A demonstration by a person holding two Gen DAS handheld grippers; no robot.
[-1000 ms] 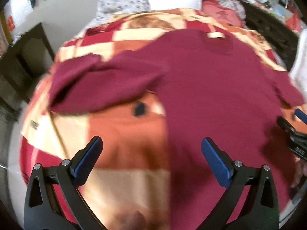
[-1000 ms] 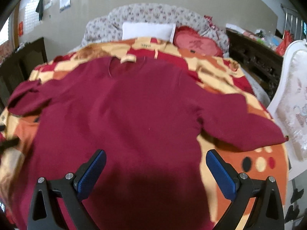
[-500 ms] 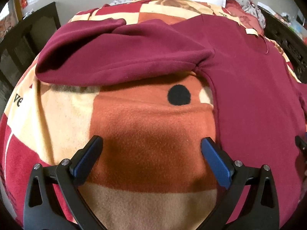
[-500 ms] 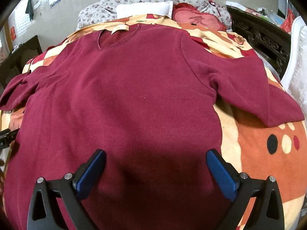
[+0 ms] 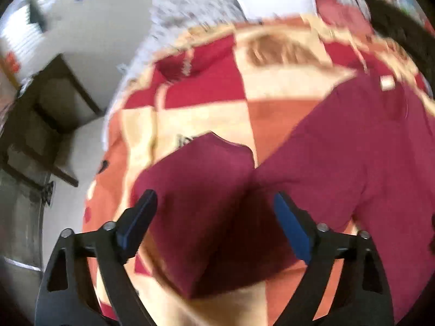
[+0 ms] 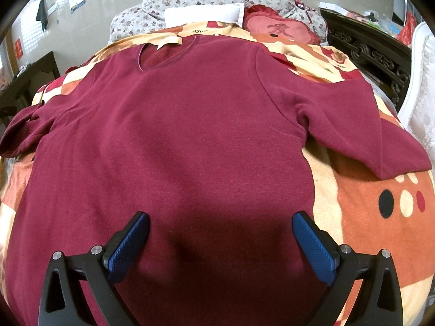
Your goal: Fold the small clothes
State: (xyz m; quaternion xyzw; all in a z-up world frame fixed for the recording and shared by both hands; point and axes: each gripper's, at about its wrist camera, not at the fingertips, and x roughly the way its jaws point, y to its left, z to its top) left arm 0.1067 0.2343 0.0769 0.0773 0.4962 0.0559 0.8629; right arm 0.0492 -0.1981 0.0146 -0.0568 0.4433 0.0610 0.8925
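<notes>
A dark red long-sleeved shirt (image 6: 204,122) lies spread face up on a patchwork blanket (image 6: 380,231), its collar at the far end. My right gripper (image 6: 220,239) hangs open just above the shirt's lower body, with nothing between its pads. The shirt's right sleeve (image 6: 353,125) stretches out to the right. In the blurred left wrist view, my left gripper (image 5: 214,217) sits over the shirt's left sleeve (image 5: 206,179), near the cuff. Its jaws are closing with the sleeve between them, and the pads stand apart from the cloth. The shirt body (image 5: 353,149) runs off to the right.
A white pillow (image 6: 204,15) and a red cushion (image 6: 277,27) lie at the head of the bed. Dark carved furniture (image 6: 367,46) and a white chair (image 6: 421,81) stand on the right. A dark wooden table (image 5: 40,114) stands past the bed's left edge.
My left gripper has swung left from the shirt's side to above the left sleeve, and its jaws have narrowed. The right gripper has sunk slightly toward the shirt.
</notes>
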